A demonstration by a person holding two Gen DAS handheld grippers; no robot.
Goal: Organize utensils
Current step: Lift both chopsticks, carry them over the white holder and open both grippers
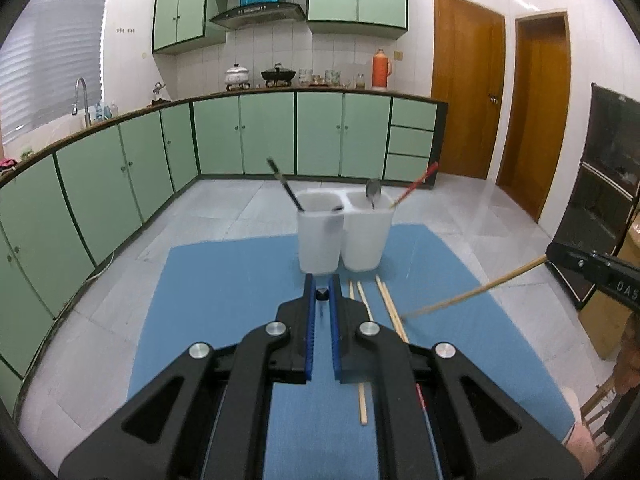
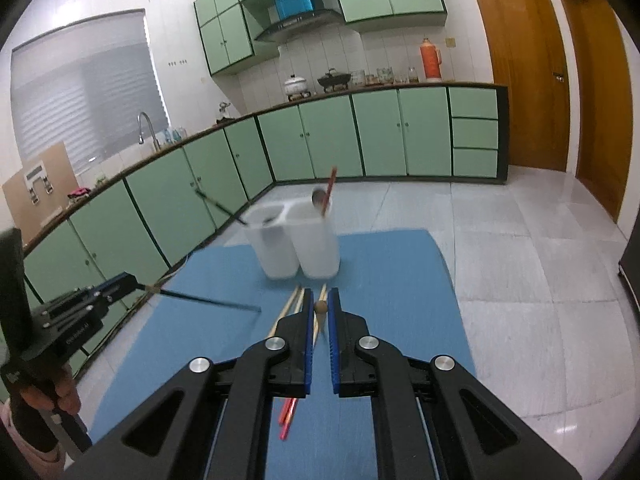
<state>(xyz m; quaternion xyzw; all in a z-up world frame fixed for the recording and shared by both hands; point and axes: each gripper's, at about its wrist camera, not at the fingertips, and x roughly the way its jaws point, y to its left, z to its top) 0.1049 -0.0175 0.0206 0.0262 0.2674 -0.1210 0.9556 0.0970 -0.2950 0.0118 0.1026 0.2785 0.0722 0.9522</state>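
A white two-cup utensil holder (image 1: 343, 236) (image 2: 294, 246) stands at the far end of a blue mat (image 1: 224, 288) (image 2: 392, 264). It holds a black chopstick, a spoon (image 1: 373, 191) and a red chopstick (image 1: 416, 185). My left gripper (image 1: 322, 294) is shut on a black chopstick (image 2: 208, 300), seen end-on in its own view. My right gripper (image 2: 320, 307) is shut on a wooden chopstick (image 1: 472, 292). Several wooden chopsticks (image 1: 386, 304) lie on the mat before the holder, and red ones (image 2: 289, 416) lie nearer under the right gripper.
The mat lies on a pale tiled floor (image 2: 520, 260). Green cabinets (image 1: 260, 136) curve along the left and back. Wooden doors (image 1: 464, 92) stand at the right. A dark cabinet (image 1: 608, 196) stands at the far right.
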